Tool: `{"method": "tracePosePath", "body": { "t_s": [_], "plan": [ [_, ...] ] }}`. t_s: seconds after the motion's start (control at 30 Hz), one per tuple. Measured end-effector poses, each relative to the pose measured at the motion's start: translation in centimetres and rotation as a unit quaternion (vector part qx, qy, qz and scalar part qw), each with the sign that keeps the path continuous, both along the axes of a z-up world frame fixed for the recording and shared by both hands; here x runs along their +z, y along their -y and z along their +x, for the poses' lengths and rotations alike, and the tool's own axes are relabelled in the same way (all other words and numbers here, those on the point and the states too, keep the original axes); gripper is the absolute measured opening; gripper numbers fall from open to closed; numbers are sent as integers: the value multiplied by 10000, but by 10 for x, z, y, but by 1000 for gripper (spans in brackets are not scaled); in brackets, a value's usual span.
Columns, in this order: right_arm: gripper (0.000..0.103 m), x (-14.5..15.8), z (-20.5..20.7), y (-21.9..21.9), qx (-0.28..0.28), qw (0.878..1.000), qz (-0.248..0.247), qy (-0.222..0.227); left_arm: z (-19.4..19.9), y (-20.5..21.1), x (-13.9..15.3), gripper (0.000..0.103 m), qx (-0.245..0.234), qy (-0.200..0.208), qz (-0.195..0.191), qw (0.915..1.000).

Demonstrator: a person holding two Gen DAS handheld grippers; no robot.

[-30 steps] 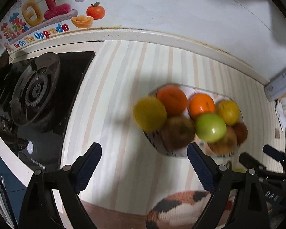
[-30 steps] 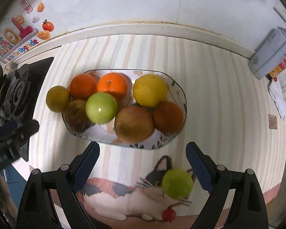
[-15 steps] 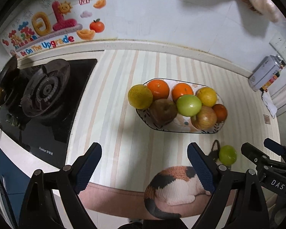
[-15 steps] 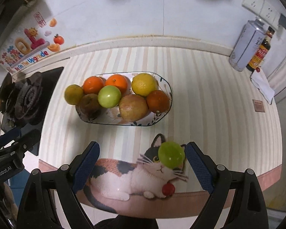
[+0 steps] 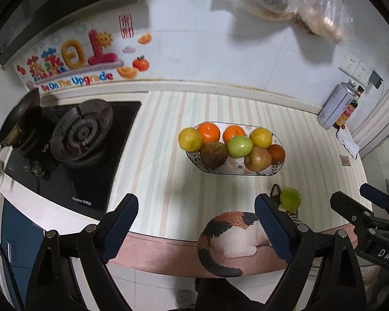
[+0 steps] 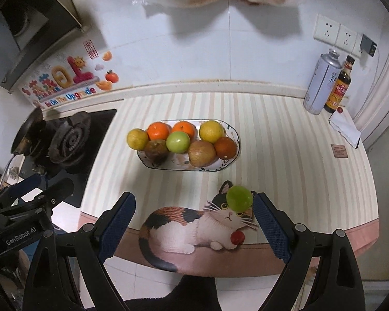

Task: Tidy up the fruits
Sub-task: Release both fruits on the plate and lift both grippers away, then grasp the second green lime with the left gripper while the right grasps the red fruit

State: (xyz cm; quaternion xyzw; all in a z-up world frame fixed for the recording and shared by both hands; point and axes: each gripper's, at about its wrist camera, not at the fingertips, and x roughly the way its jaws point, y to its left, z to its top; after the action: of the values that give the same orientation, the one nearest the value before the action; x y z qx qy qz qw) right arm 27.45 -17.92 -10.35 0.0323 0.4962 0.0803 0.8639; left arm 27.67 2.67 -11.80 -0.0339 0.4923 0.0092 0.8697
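On the striped counter [image 6: 285, 155], from left to right, a black gas stove [image 6: 64, 140], then an oval patterned ceramic plate [image 6: 230, 132] heaped with fruit; a loose round green fruit [image 6: 239, 197] on the cat-shaped mat [image 6: 194, 228] could roll off if bumped. Left gripper [image 5: 197, 228] and right gripper [image 6: 193, 223] both gape wide, holding nothing.

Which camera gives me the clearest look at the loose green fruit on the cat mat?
Right wrist view: the round green fruit sits whole and unobstructed. Left wrist view shows it smaller, near the edge.
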Motion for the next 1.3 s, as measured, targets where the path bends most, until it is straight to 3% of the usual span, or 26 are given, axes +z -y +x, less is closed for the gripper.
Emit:
{"method": "tracePosePath", "body": {
  "t_s": [0.47,0.63,0.8,1.03,1.2,1.3],
  "plan": [
    [94,37,-42,5,-113,9990,287,314,-37,3,41,92,-256,480,115,9985],
    [94,32,-40,26,-417,9970,549,341,-34,9,43,92,-288,524,121,9981],
    [94,-13,-17,69,-915,9932,707,-98,-12,29,26,103,-348,480,434,9973],
    [93,-140,12,111,-1421,9782,827,-1266,35,77,-36,103,-665,30,1260,9898],
    [68,-223,17,110,-1426,9660,933,-1944,62,112,-89,103,-1014,-446,1641,9802],
    [52,-251,18,103,-1372,9634,935,-2106,75,128,-115,103,-1186,-722,1780,9742]
  ]
}}
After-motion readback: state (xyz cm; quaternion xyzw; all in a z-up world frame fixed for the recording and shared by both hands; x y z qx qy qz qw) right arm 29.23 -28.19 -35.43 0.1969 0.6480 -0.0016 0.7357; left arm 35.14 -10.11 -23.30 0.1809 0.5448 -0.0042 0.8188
